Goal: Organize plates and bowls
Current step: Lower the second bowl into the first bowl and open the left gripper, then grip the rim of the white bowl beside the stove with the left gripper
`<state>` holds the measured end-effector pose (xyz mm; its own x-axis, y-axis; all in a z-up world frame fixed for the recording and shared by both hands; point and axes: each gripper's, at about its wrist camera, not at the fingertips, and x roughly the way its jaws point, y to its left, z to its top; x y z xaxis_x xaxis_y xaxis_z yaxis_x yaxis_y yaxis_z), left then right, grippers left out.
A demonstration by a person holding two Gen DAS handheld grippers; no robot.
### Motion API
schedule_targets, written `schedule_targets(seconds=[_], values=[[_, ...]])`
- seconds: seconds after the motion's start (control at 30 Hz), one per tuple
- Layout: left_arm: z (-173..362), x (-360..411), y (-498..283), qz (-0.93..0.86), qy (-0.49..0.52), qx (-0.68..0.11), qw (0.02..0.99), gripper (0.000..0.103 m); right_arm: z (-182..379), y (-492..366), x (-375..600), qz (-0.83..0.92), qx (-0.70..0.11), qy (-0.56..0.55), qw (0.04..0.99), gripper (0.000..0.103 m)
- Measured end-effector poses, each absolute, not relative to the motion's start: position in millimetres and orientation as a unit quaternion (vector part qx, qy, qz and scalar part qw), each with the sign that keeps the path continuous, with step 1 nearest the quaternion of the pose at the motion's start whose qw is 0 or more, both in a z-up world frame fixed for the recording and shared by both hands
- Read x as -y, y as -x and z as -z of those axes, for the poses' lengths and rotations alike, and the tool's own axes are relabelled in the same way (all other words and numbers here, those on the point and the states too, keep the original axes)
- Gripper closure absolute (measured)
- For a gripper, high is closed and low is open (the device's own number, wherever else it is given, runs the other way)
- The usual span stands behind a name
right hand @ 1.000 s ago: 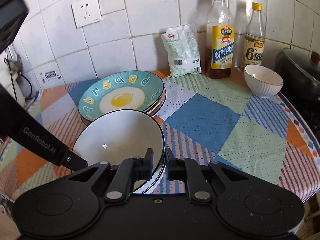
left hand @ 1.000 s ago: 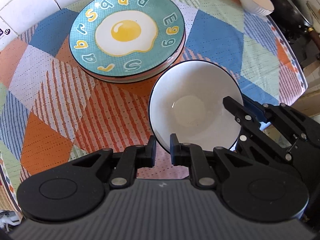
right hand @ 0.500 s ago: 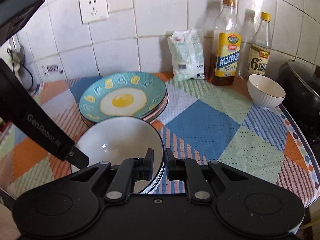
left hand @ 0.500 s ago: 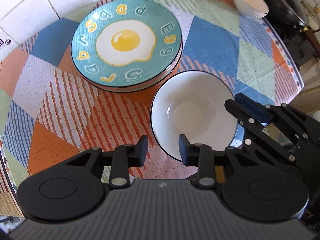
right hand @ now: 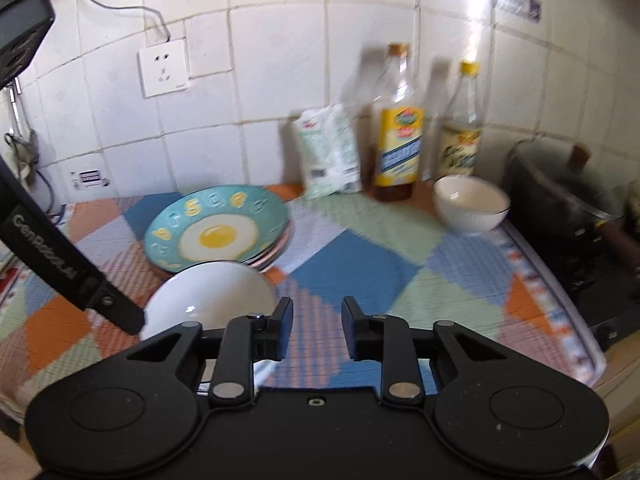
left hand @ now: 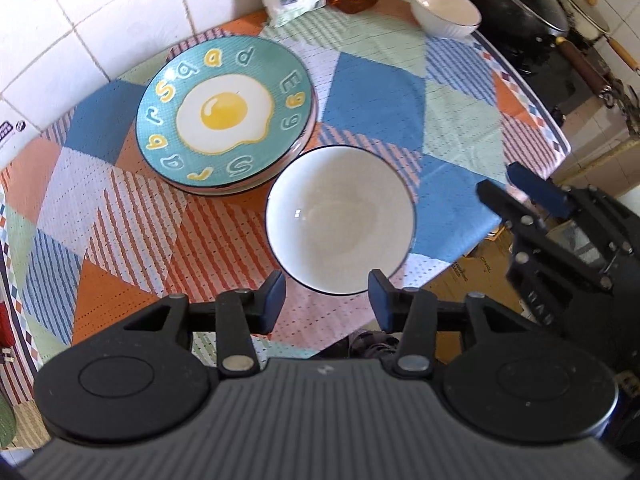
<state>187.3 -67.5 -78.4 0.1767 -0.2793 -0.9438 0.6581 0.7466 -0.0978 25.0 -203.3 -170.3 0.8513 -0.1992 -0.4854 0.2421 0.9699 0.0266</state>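
Left hand-held gripper (left hand: 326, 300) gapes, seemingly clear of white bowl (left hand: 340, 220).

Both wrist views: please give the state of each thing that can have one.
Left gripper: open, holds nothing.
Right gripper: open, holds nothing.
Black-rimmed white bowl: upright, empty.
Small white ribbed bowl: upright, empty.
Teal fried-egg plate: top of stack.
Yellow-labelled oil bottle: upright, capped.

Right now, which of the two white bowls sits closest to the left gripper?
The black-rimmed bowl, beside the egg plate stack, just ahead of the open left gripper. The small ribbed bowl sits far back by the bottles.
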Motion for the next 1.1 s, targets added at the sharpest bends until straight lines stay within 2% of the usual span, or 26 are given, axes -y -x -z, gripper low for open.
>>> schedule_targets(seconds=[0.27, 0.5, 0.7, 0.77, 0.9, 1.1], values=[[62, 94, -178, 0.316, -0.185, -0.545, 0.754, 0.051, 158, 5, 239, 0.159, -0.226, -0.048, 0.96, 0.057], [56, 136, -197, 0.295, -0.176, -0.538, 0.77, 0.05, 153, 3, 298, 0.162, -0.227, -0.068, 0.958, 0.05], [50, 180, -218, 0.268, -0.208, -0.51, 0.79, 0.047, 156, -21, 342, 0.116, -0.219, -0.08, 0.965, 0.048], [47, 195, -226, 0.262, -0.216, -0.503, 0.794, 0.045, 161, -33, 355, 0.108, -0.221, -0.079, 0.966, 0.042], [45, 227, -233, 0.258, -0.224, -0.495, 0.799, 0.038, 171, -61, 383, 0.097, -0.235, -0.077, 0.964, 0.037], [47, 277, -240, 0.268, -0.231, -0.468, 0.81, 0.034, 186, -97, 420, 0.093, -0.239, -0.073, 0.964, 0.031]])
